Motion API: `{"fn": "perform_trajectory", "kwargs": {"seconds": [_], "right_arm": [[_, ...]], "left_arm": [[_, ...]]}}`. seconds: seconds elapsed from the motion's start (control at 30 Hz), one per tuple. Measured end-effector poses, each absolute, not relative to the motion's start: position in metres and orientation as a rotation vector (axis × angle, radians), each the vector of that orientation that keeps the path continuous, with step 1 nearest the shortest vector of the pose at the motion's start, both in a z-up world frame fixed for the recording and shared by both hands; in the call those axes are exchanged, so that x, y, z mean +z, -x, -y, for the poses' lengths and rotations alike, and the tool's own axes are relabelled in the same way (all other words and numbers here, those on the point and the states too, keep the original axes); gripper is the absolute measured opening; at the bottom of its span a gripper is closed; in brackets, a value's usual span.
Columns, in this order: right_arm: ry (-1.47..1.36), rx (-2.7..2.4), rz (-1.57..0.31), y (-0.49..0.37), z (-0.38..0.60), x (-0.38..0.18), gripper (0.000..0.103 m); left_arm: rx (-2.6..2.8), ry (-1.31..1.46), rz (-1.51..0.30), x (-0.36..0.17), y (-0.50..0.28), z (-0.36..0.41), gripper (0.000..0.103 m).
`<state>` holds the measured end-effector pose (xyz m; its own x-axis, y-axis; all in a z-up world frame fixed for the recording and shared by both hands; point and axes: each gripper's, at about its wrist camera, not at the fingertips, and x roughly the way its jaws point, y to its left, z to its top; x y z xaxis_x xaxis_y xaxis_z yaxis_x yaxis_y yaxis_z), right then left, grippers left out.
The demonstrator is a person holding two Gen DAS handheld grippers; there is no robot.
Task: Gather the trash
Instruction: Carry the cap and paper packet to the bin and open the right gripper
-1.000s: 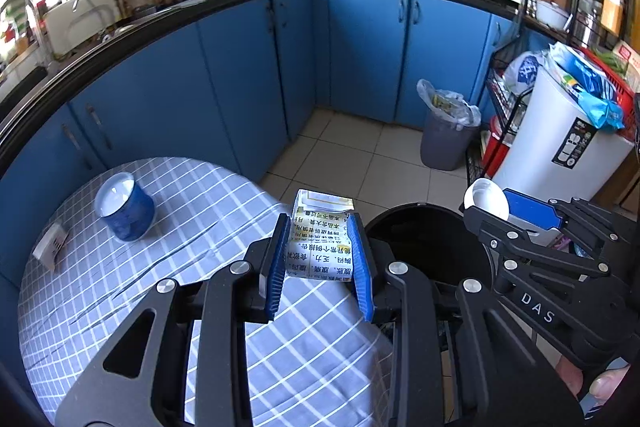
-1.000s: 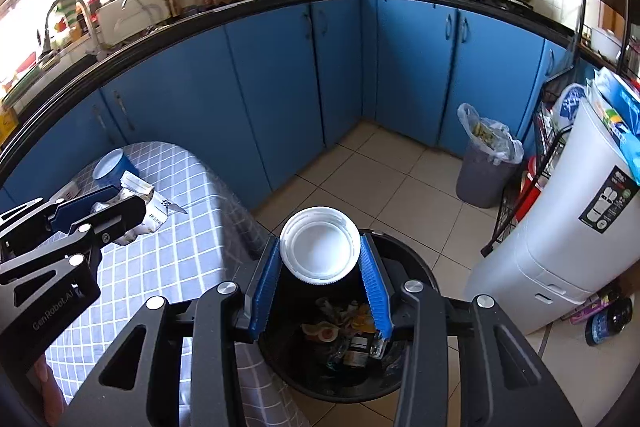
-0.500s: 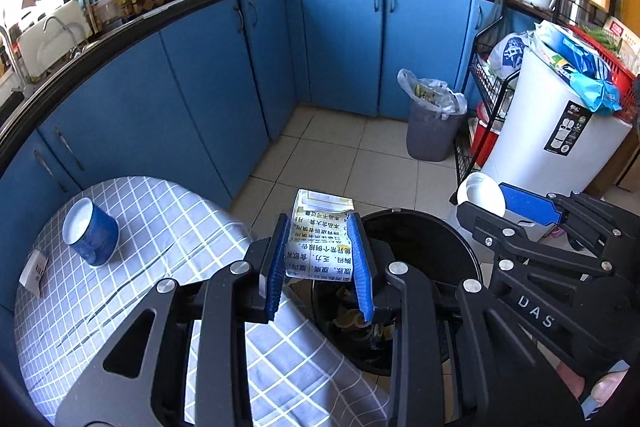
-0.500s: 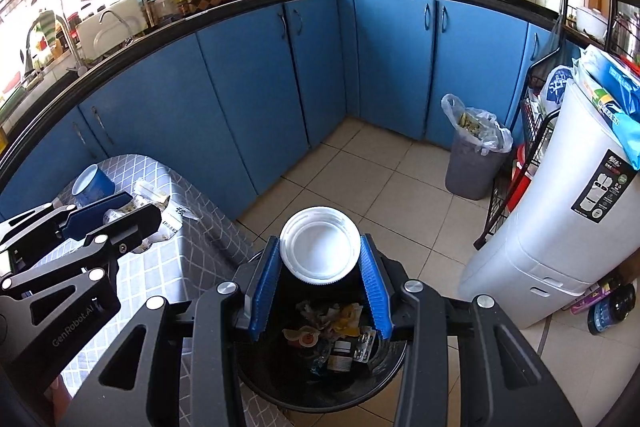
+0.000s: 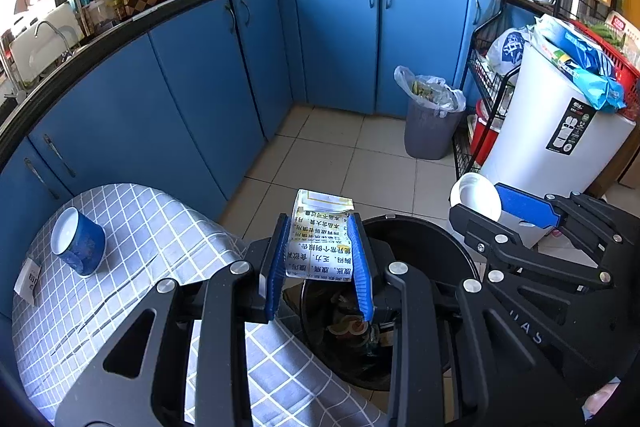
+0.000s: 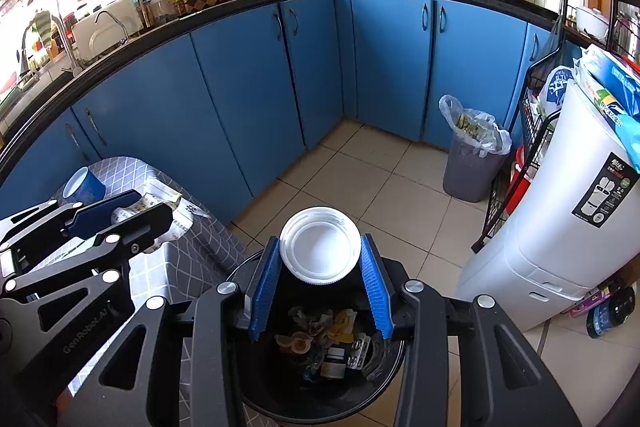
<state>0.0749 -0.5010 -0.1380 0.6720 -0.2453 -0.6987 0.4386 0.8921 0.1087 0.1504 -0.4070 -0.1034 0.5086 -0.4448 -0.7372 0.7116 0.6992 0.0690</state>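
Kitchen w/ blue cabinets. Left gripper [image 5: 320, 263] is clenching a flattened paper carton [image 5: 322, 243], hovering it at the near edge of the checked table [image 5: 132, 307], just over the rim of the black bin [image 6: 256, 401], likely ready to drop it. Right gripper [image 6: 318, 291] is pinching a white plastic lid [image 6: 320, 251] directly above the bin's trash. A blue cup [image 5: 78, 243] is sitting at the table's far-left edge, probably next.

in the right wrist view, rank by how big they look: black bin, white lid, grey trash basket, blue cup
1. black bin
2. grey trash basket, though it stands farther off
3. white lid, enlarged by nearness, so close to the basket
4. blue cup
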Motion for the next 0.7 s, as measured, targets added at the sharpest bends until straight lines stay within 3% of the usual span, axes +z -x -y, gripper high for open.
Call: {"fn": "perform_trajectory", "kwargs": {"seconds": [0.4,0.43,0.5,0.7], "right_arm": [[-0.238,-0.407,-0.748,-0.0799,0.5001,-0.141,0.041],[-0.242,-0.409,-0.749,-0.0796,0.5012,-0.1414,0.044],[-0.246,-0.415,-0.738,-0.0774,0.5025,-0.1405,0.066],[-0.235,-0.446,-0.72,-0.0724,0.5077,-0.1378,0.071]], "left_arm": [[-0.701,-0.386,-0.758,-0.105,-0.1548,0.4101,0.03],[-0.701,-0.388,-0.757,-0.105,-0.1549,0.4101,0.03],[-0.701,-0.389,-0.757,-0.1049,-0.1553,0.4102,0.03],[-0.702,-0.388,-0.76,-0.1048,-0.1574,0.4104,0.03]]}}
